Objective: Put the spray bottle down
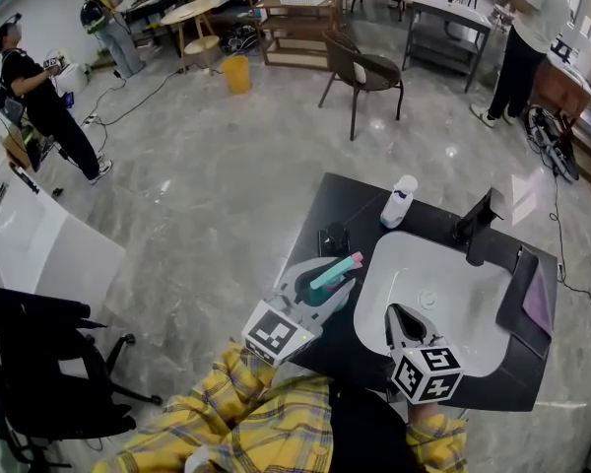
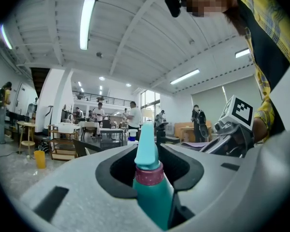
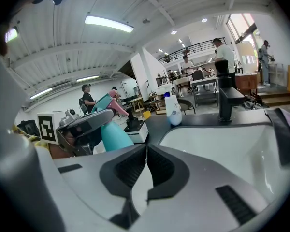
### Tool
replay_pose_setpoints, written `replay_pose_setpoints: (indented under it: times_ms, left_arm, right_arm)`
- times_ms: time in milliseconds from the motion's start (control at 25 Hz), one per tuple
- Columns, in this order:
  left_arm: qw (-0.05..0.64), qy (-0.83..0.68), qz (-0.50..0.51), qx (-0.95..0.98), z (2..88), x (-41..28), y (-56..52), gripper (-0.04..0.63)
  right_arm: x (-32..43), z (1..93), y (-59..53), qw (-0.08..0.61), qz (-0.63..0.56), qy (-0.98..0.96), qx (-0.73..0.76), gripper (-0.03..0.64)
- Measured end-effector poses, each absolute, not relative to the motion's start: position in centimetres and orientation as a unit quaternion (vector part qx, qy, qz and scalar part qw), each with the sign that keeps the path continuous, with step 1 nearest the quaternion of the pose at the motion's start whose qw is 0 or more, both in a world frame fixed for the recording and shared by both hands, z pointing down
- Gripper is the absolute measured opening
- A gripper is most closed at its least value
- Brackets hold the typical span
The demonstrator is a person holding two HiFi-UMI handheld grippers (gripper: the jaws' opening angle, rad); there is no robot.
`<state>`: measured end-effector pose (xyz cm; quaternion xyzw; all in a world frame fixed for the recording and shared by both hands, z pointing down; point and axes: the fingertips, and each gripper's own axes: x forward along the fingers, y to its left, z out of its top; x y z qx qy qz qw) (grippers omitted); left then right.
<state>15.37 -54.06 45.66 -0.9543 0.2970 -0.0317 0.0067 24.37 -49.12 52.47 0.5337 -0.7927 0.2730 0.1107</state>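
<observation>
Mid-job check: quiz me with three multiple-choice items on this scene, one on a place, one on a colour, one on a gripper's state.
1. Where does the white bottle stand?
A) on the floor
B) on the black counter behind the sink
C) on a chair

2. What colour is the spray bottle's body?
A) teal
B) yellow
C) black

3. How do the right gripper's jaws stand?
A) together, empty
B) wide apart
C) closed on a cloth

Answers:
1 B: it stands by the sink's far rim.
2 A: teal shows between the left gripper's jaws.
3 A: the pads meet with nothing between.
</observation>
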Motion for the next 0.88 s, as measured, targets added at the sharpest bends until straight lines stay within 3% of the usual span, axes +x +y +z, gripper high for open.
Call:
replay_pose_setpoints:
  times_ms: [560, 880]
  left_arm:
    - [-0.021, 0.3, -0.018, -0.953, 44.8, 15.2, -54.0, 0.127]
    - [-0.045, 0.303, -0.01, -0.952, 44.6, 14.2, -53.4, 0.169]
  right_arm:
    - [23.8, 52.1, -48.7, 0.109, 0.267, -0.796, 0.531, 0.008]
    - [22.8, 51.6, -48.3, 0.107, 0.261, -0.801, 0.527, 0.008]
